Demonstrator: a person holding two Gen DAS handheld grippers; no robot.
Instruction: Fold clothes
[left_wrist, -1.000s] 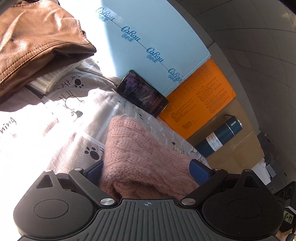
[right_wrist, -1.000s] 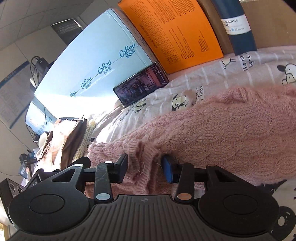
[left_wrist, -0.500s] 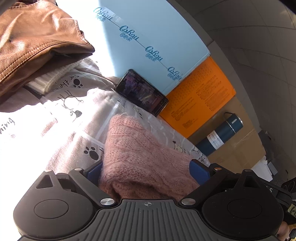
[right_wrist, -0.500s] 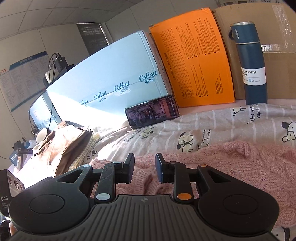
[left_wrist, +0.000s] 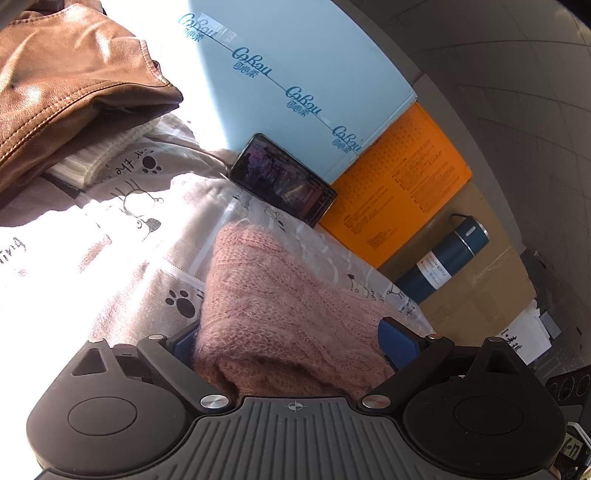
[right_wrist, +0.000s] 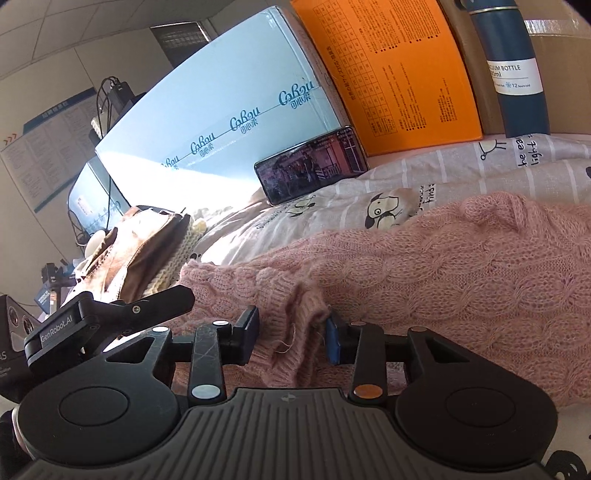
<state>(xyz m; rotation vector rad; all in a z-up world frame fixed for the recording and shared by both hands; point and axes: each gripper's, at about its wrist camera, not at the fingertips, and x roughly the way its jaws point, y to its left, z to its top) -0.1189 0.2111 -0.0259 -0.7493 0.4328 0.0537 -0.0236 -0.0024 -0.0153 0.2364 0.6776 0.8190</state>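
In the left wrist view, the left tool (left_wrist: 288, 343) had its fingers spread wide around a thick fold of the pink knitted sweater (left_wrist: 280, 306), the blue pads pressing into the bundle on both sides, so it was grasping the garment. The sweater lay on a grey bedsheet (left_wrist: 147, 221) printed with paws and cartoon animals. A brown leather jacket (left_wrist: 70, 85) sat toward the far left edge of the bed, and a phone (left_wrist: 282, 179) leaned against a light blue box (left_wrist: 295, 55) at the far edge, beside an orange box (left_wrist: 402, 177) and a dark blue bottle (left_wrist: 439, 262).

In the right wrist view, the right tool (right_wrist: 291, 332) was clenched on a bunched hem of the sweater (right_wrist: 443, 266), which spread to the right over the bedsheet (right_wrist: 443, 173)
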